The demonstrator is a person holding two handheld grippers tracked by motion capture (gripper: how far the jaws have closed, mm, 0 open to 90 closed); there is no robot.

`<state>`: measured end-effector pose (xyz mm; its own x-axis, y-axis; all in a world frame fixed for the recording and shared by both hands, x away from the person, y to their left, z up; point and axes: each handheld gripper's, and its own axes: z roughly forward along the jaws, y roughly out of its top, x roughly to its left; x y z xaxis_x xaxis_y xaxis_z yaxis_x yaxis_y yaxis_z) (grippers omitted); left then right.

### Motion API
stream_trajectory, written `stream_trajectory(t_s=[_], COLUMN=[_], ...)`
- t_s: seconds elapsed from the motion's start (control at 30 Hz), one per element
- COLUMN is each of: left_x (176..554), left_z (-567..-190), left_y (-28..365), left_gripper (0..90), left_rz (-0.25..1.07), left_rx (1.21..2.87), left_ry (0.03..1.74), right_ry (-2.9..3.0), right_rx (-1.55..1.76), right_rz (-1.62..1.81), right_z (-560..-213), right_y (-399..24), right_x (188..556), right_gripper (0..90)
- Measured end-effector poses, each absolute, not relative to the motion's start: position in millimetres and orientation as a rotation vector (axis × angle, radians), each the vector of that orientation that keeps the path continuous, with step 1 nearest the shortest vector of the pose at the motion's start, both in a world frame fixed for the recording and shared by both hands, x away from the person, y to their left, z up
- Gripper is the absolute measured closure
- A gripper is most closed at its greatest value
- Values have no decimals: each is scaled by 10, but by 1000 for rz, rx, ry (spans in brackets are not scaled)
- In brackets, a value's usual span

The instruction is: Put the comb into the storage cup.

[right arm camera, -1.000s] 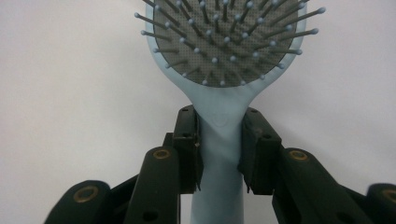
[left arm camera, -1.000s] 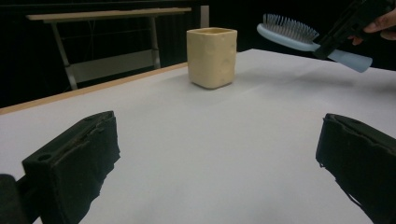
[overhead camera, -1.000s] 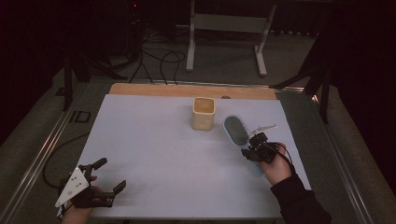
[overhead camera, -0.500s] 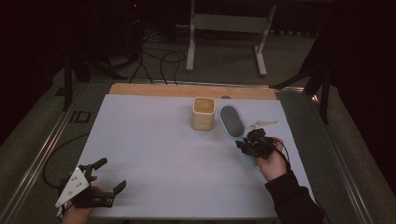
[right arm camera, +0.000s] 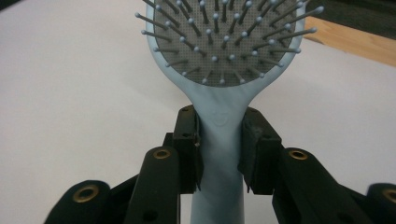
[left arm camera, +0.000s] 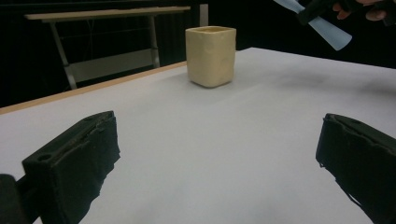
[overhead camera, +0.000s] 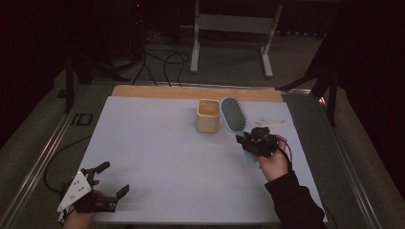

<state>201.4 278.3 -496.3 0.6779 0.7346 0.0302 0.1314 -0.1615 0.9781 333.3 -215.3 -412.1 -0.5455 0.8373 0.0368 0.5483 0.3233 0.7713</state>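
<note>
Right gripper (overhead camera: 251, 141) clamps the handle of a light blue hairbrush (overhead camera: 232, 113), lifted just right of a cream cup (overhead camera: 207, 116). Left gripper (overhead camera: 113, 180) rests open at the table's (overhead camera: 157, 143) near left.

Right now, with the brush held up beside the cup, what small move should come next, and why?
Probably carry the brush a little left and tip it handle-down over the cup. The right gripper clamps the handle, the brush head sits beside the cup's open top, and the left gripper rests open, far off.
</note>
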Motion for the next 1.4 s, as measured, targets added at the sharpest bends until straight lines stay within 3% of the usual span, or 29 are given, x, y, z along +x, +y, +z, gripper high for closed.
stream_trajectory(t_s=[1.4], left_x=[2019], left_z=[-4967], left_y=[2787], left_gripper=[0], left_rz=[609], left_rx=[1673], left_ry=[711], right_ry=[1941], right_rx=[1159], right_rz=[1386], right_z=[-3828], right_y=[-1843], right_x=[3674], right_gripper=[707])
